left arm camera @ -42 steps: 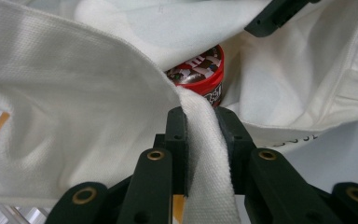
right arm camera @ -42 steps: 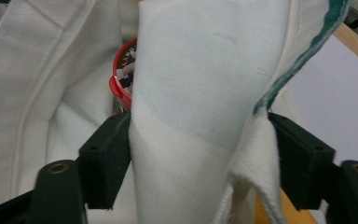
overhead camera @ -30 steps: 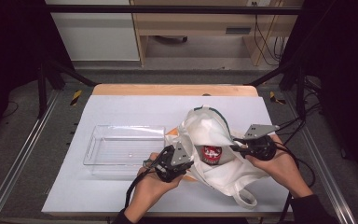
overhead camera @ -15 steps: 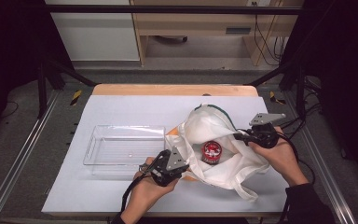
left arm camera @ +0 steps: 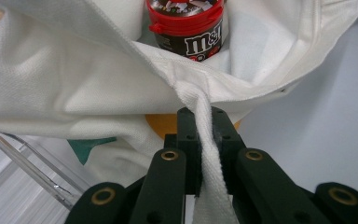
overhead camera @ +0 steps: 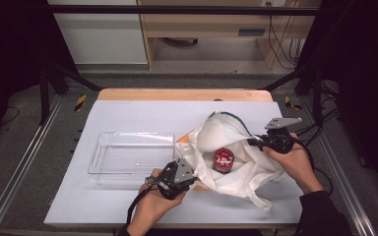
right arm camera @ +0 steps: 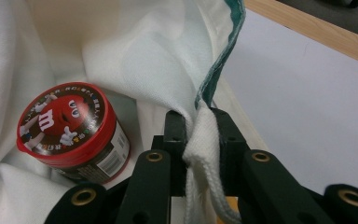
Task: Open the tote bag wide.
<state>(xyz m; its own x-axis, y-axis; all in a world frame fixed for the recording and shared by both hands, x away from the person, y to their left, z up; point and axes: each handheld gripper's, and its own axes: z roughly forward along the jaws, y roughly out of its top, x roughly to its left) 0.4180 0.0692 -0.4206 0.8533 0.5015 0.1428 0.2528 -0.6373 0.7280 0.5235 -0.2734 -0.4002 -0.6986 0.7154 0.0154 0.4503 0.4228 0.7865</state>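
With each strap pinched, the white bag [overhead camera: 236,167] is held open by left gripper [overhead camera: 177,174] at 7 o'clock and right gripper [overhead camera: 268,140] at 3, likely to expose the candy tub [overhead camera: 223,160] inside.

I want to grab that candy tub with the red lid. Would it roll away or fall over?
The round brown candy tub with the red lid leans inside the white cloth bag, so it would probably tip easily. Being round, it may roll if knocked flat. Its plastic looks smooth, so it could slip from a claw.
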